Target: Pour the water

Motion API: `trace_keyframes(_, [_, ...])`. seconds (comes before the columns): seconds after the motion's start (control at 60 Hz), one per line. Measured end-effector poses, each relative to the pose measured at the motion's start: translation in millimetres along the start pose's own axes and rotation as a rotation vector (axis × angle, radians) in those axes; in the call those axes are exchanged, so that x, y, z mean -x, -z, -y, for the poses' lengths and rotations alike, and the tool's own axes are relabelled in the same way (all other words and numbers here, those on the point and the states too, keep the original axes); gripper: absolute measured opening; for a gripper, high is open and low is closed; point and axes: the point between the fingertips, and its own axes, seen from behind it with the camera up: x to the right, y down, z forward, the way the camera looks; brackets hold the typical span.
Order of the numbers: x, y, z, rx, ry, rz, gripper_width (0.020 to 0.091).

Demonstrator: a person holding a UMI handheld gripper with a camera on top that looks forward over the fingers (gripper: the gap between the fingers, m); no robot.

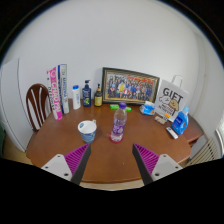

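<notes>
Two fingers of the gripper are spreading wide over the near edge of the round wooden tabletop, their purple pads facing each other and holding nothing. Ahead of the fingers, toward the middle of the tabletop, a clear water bottle with a blue-green cap is standing upright. Just left of it a small white cup is sitting, apart from the bottle. Neither is lying between the fingers; both are standing beyond the fingertips.

Along the far side, a framed picture is leaning against the white wall. Left of it a dark blue pump bottle and a white bottle are standing, with upright books further left. A wooden chair is showing behind the far left of the tabletop. On the right, a white gift bag with dark lettering is standing, and a blue spray bottle is sitting near it.
</notes>
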Motion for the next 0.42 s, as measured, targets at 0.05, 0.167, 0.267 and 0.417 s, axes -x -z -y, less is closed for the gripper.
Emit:
trace_keyframes(0.05, [-7, 7, -5, 0.013, 0.017, -0.022, 0.0853])
trace_keyframes(0.167, [-12, 14, -7, 0.01, -0.013, -0.021, 0.0857])
trace_keyframes(0.267, [-10, 19, -8, 0.013, -0.023, -0.015, 0.0854])
trace_keyframes(0.417, [-8, 21, -8, 0.007, -0.006, 0.003, 0.0855])
